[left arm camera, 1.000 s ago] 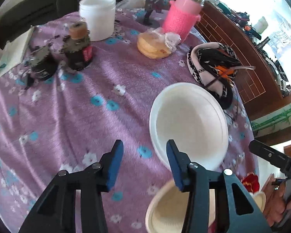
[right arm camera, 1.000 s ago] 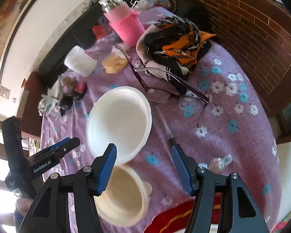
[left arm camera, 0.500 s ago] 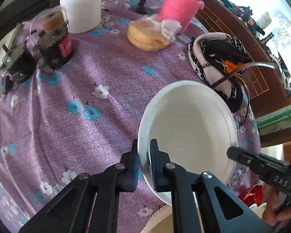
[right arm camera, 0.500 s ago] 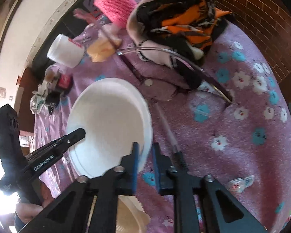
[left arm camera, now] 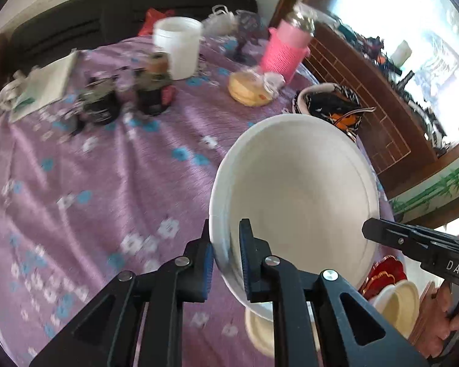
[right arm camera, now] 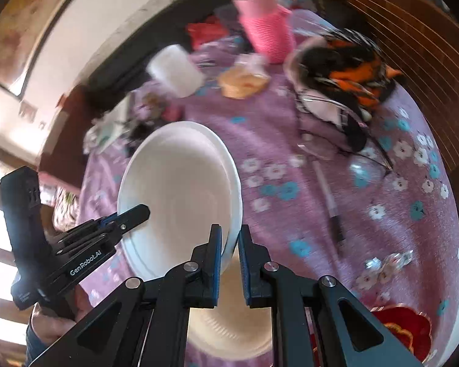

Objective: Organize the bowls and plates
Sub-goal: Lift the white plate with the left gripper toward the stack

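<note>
A white bowl [left arm camera: 300, 195] is held in the air over the purple flowered tablecloth [left arm camera: 101, 189]. My left gripper [left arm camera: 225, 257] is shut on its near rim. My right gripper [right arm camera: 229, 244] is shut on the opposite rim; the bowl also shows in the right wrist view [right arm camera: 180, 192]. The right gripper's fingers [left arm camera: 394, 235] reach in from the right in the left wrist view. A cream ridged plate [right arm camera: 229, 318] lies on the cloth below the bowl, partly hidden. Another cream bowl [left arm camera: 404, 302] sits at the lower right.
At the back stand a white tub [left arm camera: 177, 49], a pink-sleeved bottle [left arm camera: 286, 52], two dark jars [left arm camera: 153, 88], a bagged bun [left arm camera: 251, 90] and a black-orange cloth [right arm camera: 348, 73]. Glasses [right arm camera: 330, 150] and a pen [right arm camera: 330, 202] lie on the right.
A second ago both grippers were open around the bowl on the table. They shut on opposite rims and have lifted and tilted the bowl off the cloth.
</note>
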Action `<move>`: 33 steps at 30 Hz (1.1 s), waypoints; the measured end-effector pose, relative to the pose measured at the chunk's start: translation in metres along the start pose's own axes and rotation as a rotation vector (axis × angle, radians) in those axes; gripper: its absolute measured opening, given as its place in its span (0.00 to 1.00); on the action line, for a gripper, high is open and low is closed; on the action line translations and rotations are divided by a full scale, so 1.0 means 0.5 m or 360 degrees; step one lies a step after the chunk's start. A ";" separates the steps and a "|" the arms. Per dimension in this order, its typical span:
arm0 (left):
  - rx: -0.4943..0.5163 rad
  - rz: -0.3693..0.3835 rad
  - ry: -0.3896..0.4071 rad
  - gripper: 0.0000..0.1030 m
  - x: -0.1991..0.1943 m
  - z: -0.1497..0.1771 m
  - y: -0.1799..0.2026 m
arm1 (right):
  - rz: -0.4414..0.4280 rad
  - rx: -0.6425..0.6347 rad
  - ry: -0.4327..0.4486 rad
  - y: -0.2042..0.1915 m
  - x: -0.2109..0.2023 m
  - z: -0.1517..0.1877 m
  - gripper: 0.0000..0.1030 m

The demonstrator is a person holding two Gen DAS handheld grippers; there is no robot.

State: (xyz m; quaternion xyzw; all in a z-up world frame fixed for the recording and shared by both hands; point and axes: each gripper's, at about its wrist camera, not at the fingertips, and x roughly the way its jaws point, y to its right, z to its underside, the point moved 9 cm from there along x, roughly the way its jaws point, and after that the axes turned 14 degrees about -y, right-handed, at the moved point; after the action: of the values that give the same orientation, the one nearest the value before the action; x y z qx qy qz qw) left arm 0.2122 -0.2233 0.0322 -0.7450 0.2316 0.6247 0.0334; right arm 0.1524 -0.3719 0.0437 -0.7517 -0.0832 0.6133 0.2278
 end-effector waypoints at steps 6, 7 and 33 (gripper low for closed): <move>-0.0047 -0.0017 0.0019 0.16 -0.056 0.158 -0.041 | -0.0083 -0.0163 -0.0109 -0.088 0.007 0.117 0.12; -0.0048 -0.0025 0.0009 0.16 -0.060 0.186 -0.047 | -0.0086 -0.0186 -0.0132 -0.097 0.013 0.139 0.12; 0.0239 -0.0382 -0.0073 0.30 0.036 0.471 -0.038 | 0.0179 -0.0191 -0.0314 -0.041 0.113 0.445 0.18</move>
State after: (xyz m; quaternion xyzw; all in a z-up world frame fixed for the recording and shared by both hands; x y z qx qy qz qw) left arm 0.0057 -0.1320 -0.0404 -0.7482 0.1861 0.6141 0.1688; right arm -0.0448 -0.2772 -0.0292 -0.7036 -0.0995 0.6899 0.1384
